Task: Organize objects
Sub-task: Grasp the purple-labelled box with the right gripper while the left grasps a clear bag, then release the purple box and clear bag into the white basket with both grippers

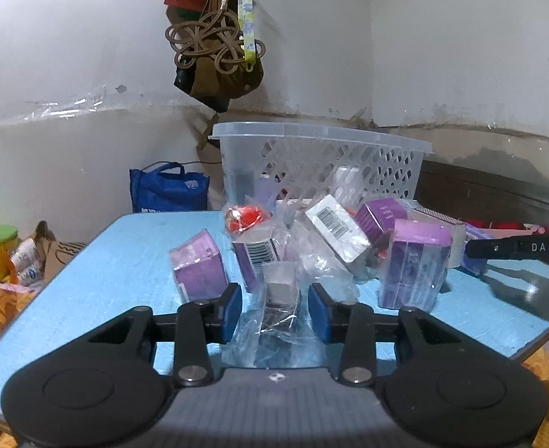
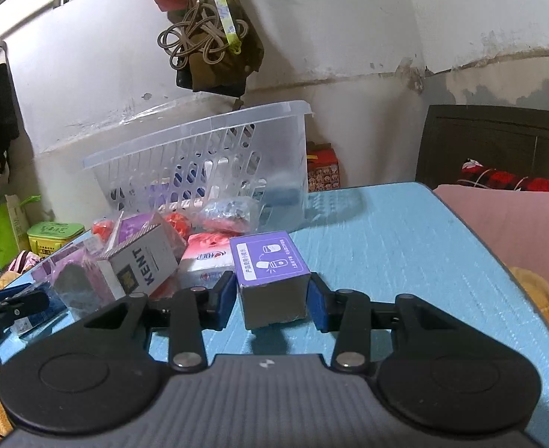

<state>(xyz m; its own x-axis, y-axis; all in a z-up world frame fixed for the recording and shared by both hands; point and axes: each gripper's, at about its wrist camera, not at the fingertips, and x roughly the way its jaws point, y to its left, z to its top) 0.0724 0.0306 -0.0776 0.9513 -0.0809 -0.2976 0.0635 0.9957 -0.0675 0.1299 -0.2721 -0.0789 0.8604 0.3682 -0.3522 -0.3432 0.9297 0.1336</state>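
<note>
Purple box [image 2: 272, 280] clamped in right gripper [image 2: 272, 298] — left gripper [image 1: 276, 308] pinching bagged item [image 1: 280, 298].

hidden, cropped or unreadable

- clear basket [image 1: 323, 156]: contents only show through the perforated wall as a dark upright shape and pale packs; can't identify them. its lower front is covered by the pile of boxes.
- bagged box [image 1: 280, 295]: wrinkled clear bag glares over it, print unreadable, bottom end hidden behind the gripper body.
- right gripper [image 1: 517, 250]: in the left wrist view only one black finger enters from the right edge, rest cut off.
- left gripper [image 2: 9, 304]: in the right wrist view cropped by the left edge, blurred.
- purple box [image 2: 270, 280]: small print too fine to read.
- hanging bags [image 2: 207, 18]: top cut by the frame.
</note>
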